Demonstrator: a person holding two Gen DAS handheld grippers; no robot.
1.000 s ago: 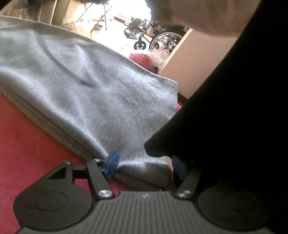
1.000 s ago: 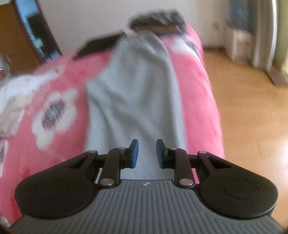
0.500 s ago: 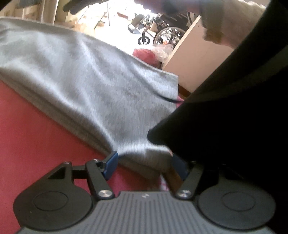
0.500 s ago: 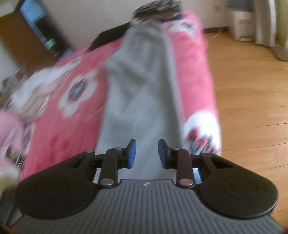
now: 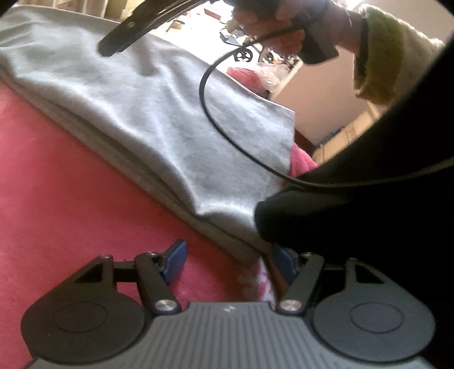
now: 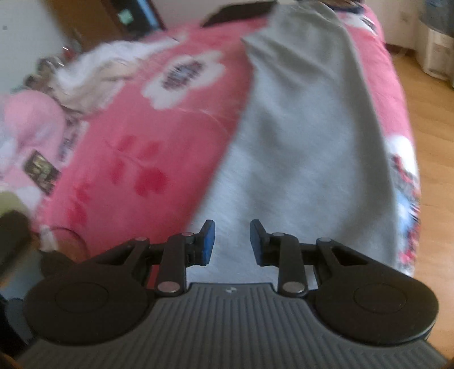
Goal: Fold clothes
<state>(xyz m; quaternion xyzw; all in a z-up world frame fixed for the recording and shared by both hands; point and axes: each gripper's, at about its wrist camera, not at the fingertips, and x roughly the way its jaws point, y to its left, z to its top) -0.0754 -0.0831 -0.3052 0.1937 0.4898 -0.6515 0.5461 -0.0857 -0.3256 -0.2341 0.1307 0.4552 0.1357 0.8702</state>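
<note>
Grey jersey fabric is filling the middle of both views: a folded grey garment point(image 5: 159, 119) is lying flat on the pink floral bedspread point(image 5: 56, 176), layered edges showing along its lower left side in the left wrist view. In the right wrist view the same garment point(image 6: 306, 142) is running from the lower centre up to the top of the frame, near the bed's right edge, with wooden floor point(image 6: 431, 159) at far right.

I am seeing my left gripper point(image 5: 229, 257) with its blue pads spread wide, holding nothing, at the bottom centre of the frame. The left pad is sitting over bare bedspread; the right pad is partly hidden under a black cloth point(image 5: 369, 204) that is covering the right side of the frame. The garment's near corner is lying just above the gap between the pads.

My right gripper point(image 6: 231, 241) is also standing open and empty, fingers apart above the garment's near end. Whether it is touching the fabric, I cannot tell.

In the upper right of the left view, a hand point(image 5: 281, 20) in a yellow-green sleeve point(image 5: 380, 56) is gripping a black handle, a black cable point(image 5: 215, 108) looping down over the garment.

A crumpled white cloth point(image 6: 93, 71) is lying in the upper left of the right view, blurred.
</note>
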